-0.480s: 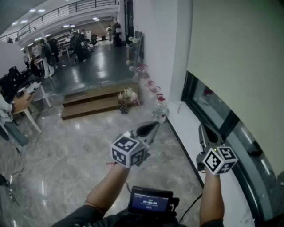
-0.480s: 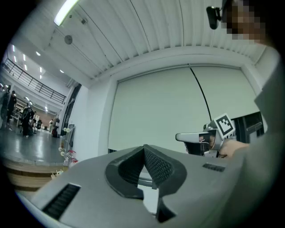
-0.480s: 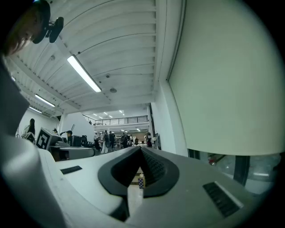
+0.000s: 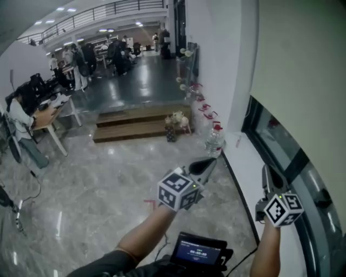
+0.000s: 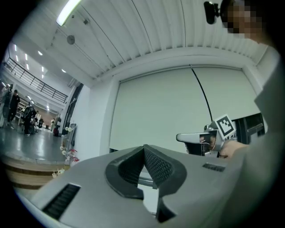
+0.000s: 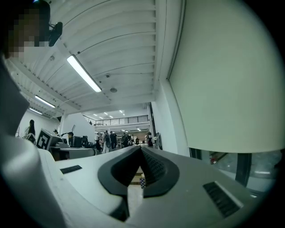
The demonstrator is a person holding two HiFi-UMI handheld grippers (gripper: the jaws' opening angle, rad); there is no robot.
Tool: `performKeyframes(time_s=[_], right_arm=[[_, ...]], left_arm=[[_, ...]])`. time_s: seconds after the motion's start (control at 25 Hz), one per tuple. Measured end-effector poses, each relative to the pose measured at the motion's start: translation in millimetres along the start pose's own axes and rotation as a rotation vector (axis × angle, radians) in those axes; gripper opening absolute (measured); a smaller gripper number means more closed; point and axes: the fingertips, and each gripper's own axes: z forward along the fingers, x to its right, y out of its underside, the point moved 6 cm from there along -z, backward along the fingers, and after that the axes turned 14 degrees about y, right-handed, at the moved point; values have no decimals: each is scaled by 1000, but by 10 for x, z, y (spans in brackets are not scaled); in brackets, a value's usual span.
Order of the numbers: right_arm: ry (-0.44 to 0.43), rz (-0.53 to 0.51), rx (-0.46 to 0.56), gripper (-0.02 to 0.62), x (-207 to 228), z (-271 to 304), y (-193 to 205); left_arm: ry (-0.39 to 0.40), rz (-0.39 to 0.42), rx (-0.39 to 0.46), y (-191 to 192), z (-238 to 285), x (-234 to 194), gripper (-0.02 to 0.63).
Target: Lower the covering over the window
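Only the left gripper view shows the cord (image 5: pixel 201 91); left gripper (image 5: pixel 144 147) and right gripper (image 6: pixel 140 148) fingers are closed, empty.

Office hall: desks (image 4: pixel 50 112), mezzanine railing (image 4: pixel 102 11)

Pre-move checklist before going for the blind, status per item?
1. Blind fully down: not ok. A strip of window glass below its edge is bare.
2. Left tongs open for a grab: not ok. They are shut with nothing between them.
3. Right tongs open for a grab: not ok. They are shut with nothing between them.
4. Pull cord found: cannot tell. A thin dark line crosses the blind in the left gripper view, but what it belongs to is unclear.
5. Right tongs on the window side: ok. They are by the sill.
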Motion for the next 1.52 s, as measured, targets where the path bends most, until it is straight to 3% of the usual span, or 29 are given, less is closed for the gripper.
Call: performKeyframes(time_s=[0.2,0.64,0.88,1.28,1.52], right_arm=[[-23,8,32,11,-75,137,62],[30,40,-12,12,-319,236,157],[-23,32,-12,12,-334,499,195],[-110,30,35,12,326,1276,144],[-155,6,35,12,772,1584,36]], left_arm=[[-12,-6,-4,70,-108,-109,-8],[13,-48,-6,197,-282,-350,-8],[7,-54,-15,206,-197,-516,-8],[-47,-49,-1,246,673,-978,-8],[-52,-38,17,143,1289,-1040,-8]])
